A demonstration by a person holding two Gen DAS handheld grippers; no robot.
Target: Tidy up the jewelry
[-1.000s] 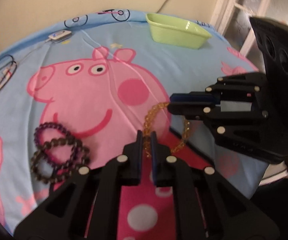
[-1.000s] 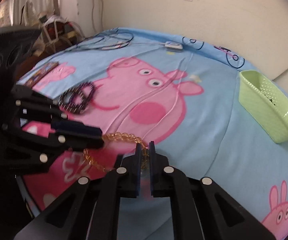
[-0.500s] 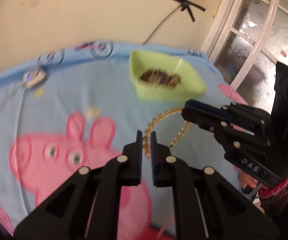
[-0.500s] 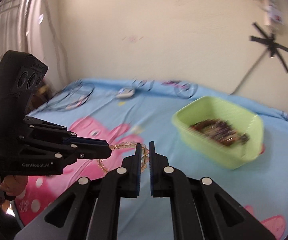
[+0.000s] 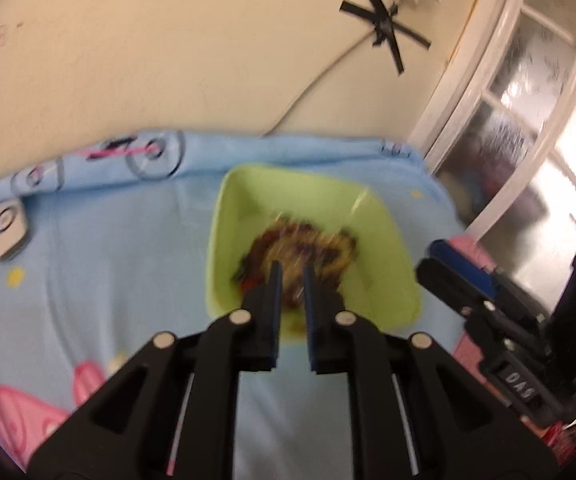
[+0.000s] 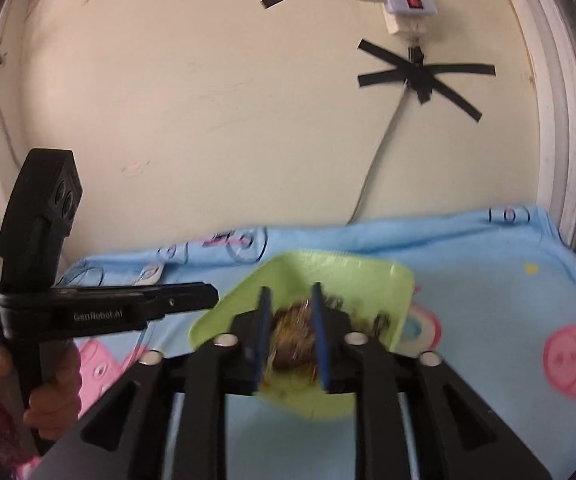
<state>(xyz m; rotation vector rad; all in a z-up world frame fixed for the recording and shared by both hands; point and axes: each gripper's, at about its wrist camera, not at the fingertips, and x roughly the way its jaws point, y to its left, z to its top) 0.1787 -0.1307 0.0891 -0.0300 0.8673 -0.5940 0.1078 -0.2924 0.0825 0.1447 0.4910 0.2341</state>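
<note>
Both hand-held grippers, left (image 5: 292,271) and right (image 6: 289,295), jaws opening over blurred amber-brown beads (image 5: 307,240) in green basket (image 5: 218,240).

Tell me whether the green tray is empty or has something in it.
Not empty. The light green plastic tray on the blue blanket holds a blurred heap of brown and amber beaded jewelry, seen in both wrist views.

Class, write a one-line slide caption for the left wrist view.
Left tool poised above a green tray of blurred beaded jewelry on a blue cartoon blanket.
</note>
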